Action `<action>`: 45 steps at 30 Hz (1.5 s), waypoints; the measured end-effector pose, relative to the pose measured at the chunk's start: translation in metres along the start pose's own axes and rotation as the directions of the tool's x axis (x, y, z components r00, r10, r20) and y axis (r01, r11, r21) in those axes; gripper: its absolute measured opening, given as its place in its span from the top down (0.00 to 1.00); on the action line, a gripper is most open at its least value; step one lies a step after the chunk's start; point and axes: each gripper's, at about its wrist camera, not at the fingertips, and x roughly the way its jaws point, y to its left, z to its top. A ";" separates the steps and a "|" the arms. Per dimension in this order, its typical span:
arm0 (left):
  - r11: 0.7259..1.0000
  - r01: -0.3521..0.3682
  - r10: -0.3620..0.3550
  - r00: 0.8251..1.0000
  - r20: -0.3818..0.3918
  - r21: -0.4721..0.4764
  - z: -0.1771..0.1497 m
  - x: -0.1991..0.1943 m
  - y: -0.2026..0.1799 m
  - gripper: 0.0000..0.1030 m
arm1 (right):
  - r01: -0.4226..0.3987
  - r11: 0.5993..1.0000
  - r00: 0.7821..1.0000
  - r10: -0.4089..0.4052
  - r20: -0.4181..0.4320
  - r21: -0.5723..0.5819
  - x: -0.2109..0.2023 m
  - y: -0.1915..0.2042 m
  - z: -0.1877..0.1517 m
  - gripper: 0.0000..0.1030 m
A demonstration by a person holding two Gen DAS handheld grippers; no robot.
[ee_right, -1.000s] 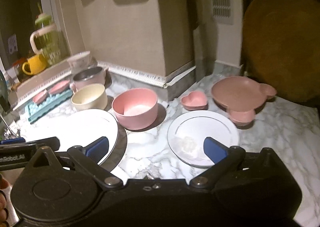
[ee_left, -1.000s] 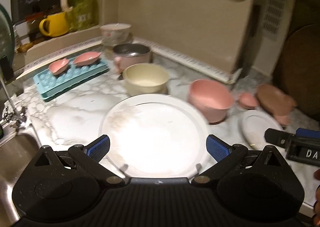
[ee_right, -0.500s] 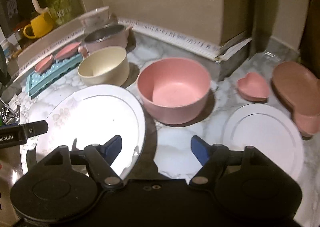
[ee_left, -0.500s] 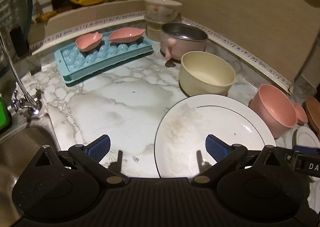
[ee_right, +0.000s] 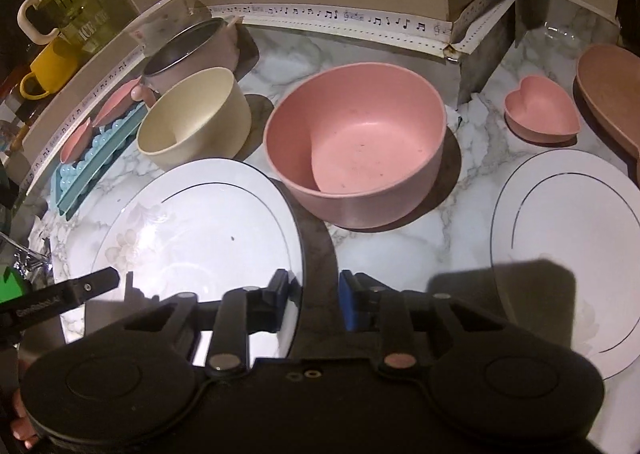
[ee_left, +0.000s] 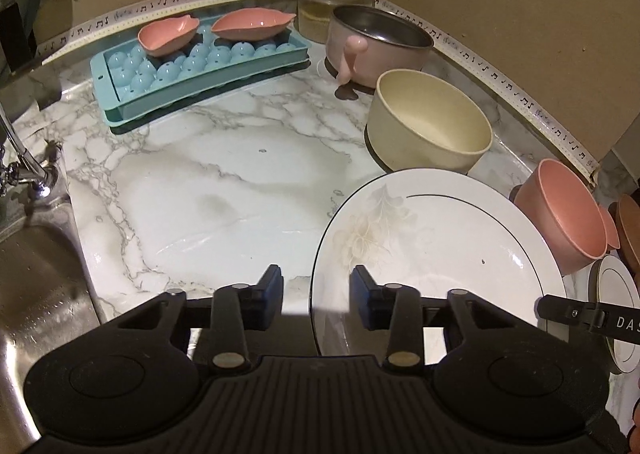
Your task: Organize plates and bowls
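Partly hidden behind both tools, the large white floral plate (ee_left: 436, 250) lies on the marble bench (ee_left: 224, 181). Left gripper (ee_left: 316, 294) and right gripper (ee_right: 314, 298) each straddle opposite plate rims, jaws narrowly parted; contact is unclear.

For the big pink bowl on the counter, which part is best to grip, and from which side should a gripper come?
Grip the pink bowl by its rim, one finger inside and one outside the wall, coming down from above at the near edge. It stands upright with its mouth open; the body looks too wide to span. The right gripper is nearest, but it straddles the large white plate.
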 end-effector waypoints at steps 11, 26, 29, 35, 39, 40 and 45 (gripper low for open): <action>0.999 0.036 -0.036 0.999 -0.021 -0.008 -0.004 -0.004 0.001 0.85 | -0.020 1.000 1.000 0.020 0.000 0.010 0.001 0.006 0.001 0.94; 1.000 0.013 -0.011 0.996 -0.087 0.015 -0.037 -0.034 0.001 0.85 | -0.021 1.000 0.999 0.021 -0.026 -0.001 -0.020 0.006 -0.033 0.94; 1.000 0.014 -0.012 0.995 -0.095 0.021 -0.046 -0.042 0.002 0.85 | -0.029 1.000 0.999 0.029 -0.033 0.001 -0.026 0.006 -0.043 0.94; 0.999 0.010 -0.006 0.995 -0.101 0.036 -0.059 -0.051 0.002 0.85 | -0.022 1.000 0.999 0.022 -0.042 -0.006 -0.036 0.009 -0.059 0.94; 0.999 0.009 -0.005 0.995 -0.098 0.033 -0.061 -0.052 0.003 0.85 | -0.018 1.000 0.999 0.017 -0.040 -0.010 -0.039 0.010 -0.065 0.94; 0.999 0.008 -0.004 0.995 -0.097 0.034 -0.062 -0.052 0.003 0.85 | -0.016 1.000 0.999 0.016 -0.038 -0.010 -0.040 0.010 -0.066 0.94; 0.999 0.002 0.002 0.996 -0.089 0.041 -0.064 -0.056 0.003 0.84 | -0.009 1.000 0.999 0.009 -0.037 -0.015 -0.039 0.012 -0.066 0.91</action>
